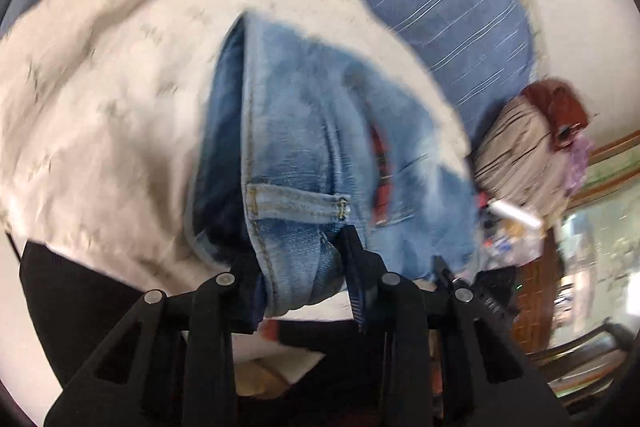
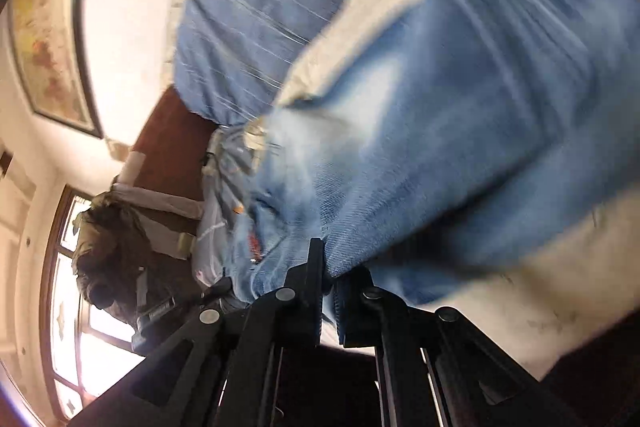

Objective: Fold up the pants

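The pants are light blue jeans [image 1: 304, 131], held up off a cream bedspread [image 1: 112, 99]. My left gripper [image 1: 300, 259] is shut on the jeans at the waistband, close to a belt loop [image 1: 296, 205]. In the right wrist view the jeans [image 2: 460, 147] hang across the frame, blurred. My right gripper [image 2: 328, 267] is shut on a bunched edge of the denim. Both grippers hold the cloth tight between their black fingers.
A blue striped pillow [image 1: 432, 7] lies beyond the cream bedspread, also in the right wrist view [image 2: 248, 27]. A heap of clothes [image 1: 532, 147] sits at the right. A framed picture [image 2: 48, 39] hangs on the white wall. A window [image 2: 76, 307] is lower left.
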Demonstrator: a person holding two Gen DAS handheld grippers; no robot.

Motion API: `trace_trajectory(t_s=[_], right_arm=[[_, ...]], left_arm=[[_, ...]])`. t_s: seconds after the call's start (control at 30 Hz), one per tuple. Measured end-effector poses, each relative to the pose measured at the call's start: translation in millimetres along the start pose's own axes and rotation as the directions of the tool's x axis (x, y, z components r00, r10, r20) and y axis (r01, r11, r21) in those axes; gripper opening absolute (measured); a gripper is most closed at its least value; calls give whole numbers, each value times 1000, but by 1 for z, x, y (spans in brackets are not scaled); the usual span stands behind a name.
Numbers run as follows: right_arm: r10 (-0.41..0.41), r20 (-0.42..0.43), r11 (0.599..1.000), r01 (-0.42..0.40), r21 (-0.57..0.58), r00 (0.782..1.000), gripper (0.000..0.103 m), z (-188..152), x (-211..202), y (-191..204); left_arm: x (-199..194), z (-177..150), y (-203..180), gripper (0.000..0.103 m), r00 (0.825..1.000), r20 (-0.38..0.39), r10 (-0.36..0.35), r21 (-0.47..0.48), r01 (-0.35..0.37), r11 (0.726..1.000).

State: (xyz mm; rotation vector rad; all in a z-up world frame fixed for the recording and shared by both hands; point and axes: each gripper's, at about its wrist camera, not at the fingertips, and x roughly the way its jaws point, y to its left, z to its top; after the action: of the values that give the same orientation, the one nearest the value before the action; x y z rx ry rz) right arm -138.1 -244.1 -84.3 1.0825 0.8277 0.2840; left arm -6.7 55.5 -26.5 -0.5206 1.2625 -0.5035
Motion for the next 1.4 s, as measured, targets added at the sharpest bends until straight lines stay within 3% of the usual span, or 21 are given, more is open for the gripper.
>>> trace_trajectory(t_s=[0.1, 0.2, 0.33, 0.43, 0.5, 0.57, 0.7, 0.77, 0.93, 1.03, 1.13, 1.2, 1.23, 1.3, 1.33, 1.37, 1.4], right_arm=[[-48, -27, 998, 49, 42, 998, 6, -2, 14, -18], [-44, -25, 997, 46, 63, 999, 9, -1, 17, -21], [-51, -19, 997, 52, 60, 999, 17, 4, 3, -21], [-64, 82, 996, 58, 74, 995, 28, 16, -35, -28], [-99, 193, 991, 80, 104, 976, 33, 26, -74, -40], [-152, 296, 982, 110, 156, 943, 36, 38, -113, -57], [-209, 408, 961, 110, 253, 889, 38, 53, -161, -85], [-223, 436, 957, 110, 270, 872, 39, 58, -173, -91], [-237, 472, 954, 112, 277, 850, 45, 72, -184, -100], [-245, 486, 947, 100, 305, 839, 45, 78, -183, -107], [-255, 509, 942, 94, 321, 822, 45, 84, -182, -109], [-262, 515, 944, 105, 314, 816, 45, 91, -181, -110], [-259, 518, 948, 111, 299, 815, 44, 94, -180, -108], [-260, 515, 957, 148, 248, 817, 9, 105, -183, -99], [-243, 523, 964, 144, 223, 817, 4, 107, -189, -94], [-225, 547, 970, 135, 201, 806, 4, 109, -196, -86], [-200, 580, 978, 127, 165, 789, 4, 109, -210, -77]], left_arm=[[21, 2, 17, 31, 999, -48, 13, -66, -16, 998], [23, 6, 24, 33, 999, -49, -7, -105, 2, 995], [8, 1, 12, 35, 1000, -17, 12, -43, -13, 999], [-13, -11, -1, 48, 1000, -3, -30, 22, 30, 999], [-25, -22, -18, 60, 996, 3, -89, 72, 88, 994], [-30, -30, -31, 73, 994, 9, -110, 109, 108, 988], [-23, -39, -58, 76, 985, -64, -160, 121, 167, 979], [-18, -45, -73, 76, 968, -141, -207, 125, 225, 966], [-13, -47, -98, 81, 977, -112, -180, 202, 199, 959], [26, -43, -89, 81, 984, -163, -78, 160, 104, 982], [67, -40, -80, 81, 968, -250, -10, 114, 40, 993], [80, -35, -82, 81, 970, -241, 38, 125, -8, 992], [85, -30, -84, 79, 972, -227, 55, 124, -27, 992], [89, -20, -92, 63, 973, -210, 98, 125, -73, 990], [89, -15, -95, 28, 972, -222, 75, 106, -53, 993], [89, -10, -98, 13, 967, -253, 32, 90, -10, 996], [86, -9, -100, 13, 965, -264, 13, 75, 7, 997]])
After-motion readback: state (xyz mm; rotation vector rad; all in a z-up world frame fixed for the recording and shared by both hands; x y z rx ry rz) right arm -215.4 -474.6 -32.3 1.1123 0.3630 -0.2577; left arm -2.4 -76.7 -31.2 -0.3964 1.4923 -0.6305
